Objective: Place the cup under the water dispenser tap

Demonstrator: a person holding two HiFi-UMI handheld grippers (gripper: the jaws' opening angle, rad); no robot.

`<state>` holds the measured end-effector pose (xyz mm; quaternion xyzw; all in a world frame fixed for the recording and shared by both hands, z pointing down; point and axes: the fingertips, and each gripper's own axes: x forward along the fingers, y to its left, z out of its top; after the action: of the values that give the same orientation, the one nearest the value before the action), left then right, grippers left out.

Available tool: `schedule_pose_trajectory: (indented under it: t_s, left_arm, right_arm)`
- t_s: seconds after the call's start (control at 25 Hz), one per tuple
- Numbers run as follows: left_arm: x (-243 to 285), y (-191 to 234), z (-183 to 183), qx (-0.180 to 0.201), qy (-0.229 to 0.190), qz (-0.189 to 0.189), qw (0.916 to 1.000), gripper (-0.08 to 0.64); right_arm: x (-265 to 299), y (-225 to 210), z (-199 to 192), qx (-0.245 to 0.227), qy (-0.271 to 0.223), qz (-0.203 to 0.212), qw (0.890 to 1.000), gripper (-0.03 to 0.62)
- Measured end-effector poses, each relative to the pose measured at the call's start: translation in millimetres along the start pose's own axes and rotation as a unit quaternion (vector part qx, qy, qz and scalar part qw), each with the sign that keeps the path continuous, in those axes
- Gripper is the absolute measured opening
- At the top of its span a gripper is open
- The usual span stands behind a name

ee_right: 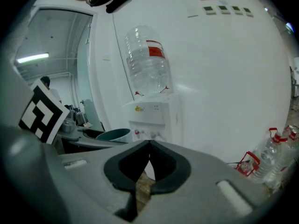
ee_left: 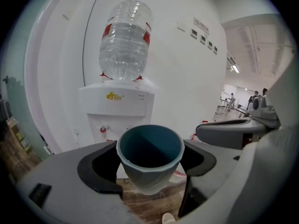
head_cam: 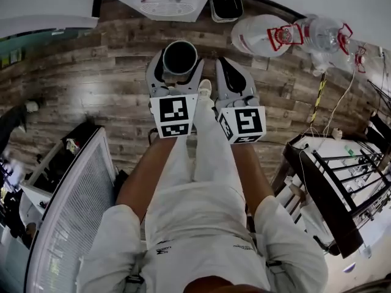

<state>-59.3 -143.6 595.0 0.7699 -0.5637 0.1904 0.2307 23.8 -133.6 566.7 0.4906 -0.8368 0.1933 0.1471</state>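
Teal cup (ee_left: pixel 149 155) pinched upright in left gripper (head_cam: pixel 178 72) | right gripper (ee_right: pixel 148 146) at its 3 o'clock, jaws pressed together, empty | water dispenser (ee_left: pixel 117 104) off at cup's 11 o'clock, well apart, tap (ee_left: pixel 103 129) bare | guessing the grab's done; approach, set-down under tap and release all left

Matt blue-grey cup (ee_left: pixel 149 164), clear glossy plastic bottle (ee_left: pixel 125 41) at twelve o'clock above it, grainy wood-plank floor (head_cam: pixel 79 96) underneath.
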Motion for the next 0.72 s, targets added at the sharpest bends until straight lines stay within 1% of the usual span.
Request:
schedule_pose_trajectory:
  t_s: [0.12,0.24,0.44,0.72]
  left_arm:
    - [15.2,10.2,-9.8,0.0,0.004,0.003,1.0,0.374]
    - [32.0,17.2,-17.5,0.001,-0.001,0.003,1.0,0.374]
    - [60.6,28.2,-31.8,0.008,0.004,0.007,0.9999,0.374]
    - [95.0,38.5,-46.5,0.007,0.006,0.007,0.9999,0.374]
  right_arm:
    - [8.8,-2.1,-8.8,0.003,0.004,-0.001,1.0,-0.002]
    - [16.8,-5.5,-16.3,0.007,0.005,-0.003,1.0,-0.002]
    - [34.9,-7.8,-25.6,0.003,0.001,0.004,1.0,-0.002]
    - [43.1,-18.5,-37.6,0.012,0.008,-0.001,1.0,-0.002]
